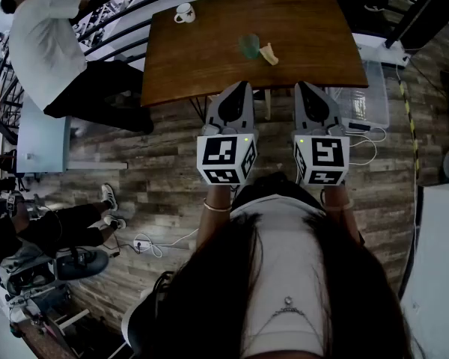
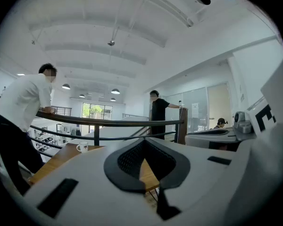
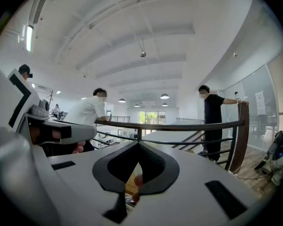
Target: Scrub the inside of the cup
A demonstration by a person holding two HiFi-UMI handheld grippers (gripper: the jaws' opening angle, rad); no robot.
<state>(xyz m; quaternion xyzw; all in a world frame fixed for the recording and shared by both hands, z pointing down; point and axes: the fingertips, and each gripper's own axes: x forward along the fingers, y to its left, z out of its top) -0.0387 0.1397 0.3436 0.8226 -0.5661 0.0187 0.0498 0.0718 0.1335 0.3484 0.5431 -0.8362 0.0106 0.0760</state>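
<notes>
The left claw and right claw are both pressed together, empty, hovering by the surface's near edge. The white mug stands at its far-left corner, well ahead; the left claw is nearer.

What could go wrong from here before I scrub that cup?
The cup sits near the table's far left corner, so a clumsy reach could knock it off. The left gripper and right gripper are both shut and empty. Unless they open first, they may just shove it.
</notes>
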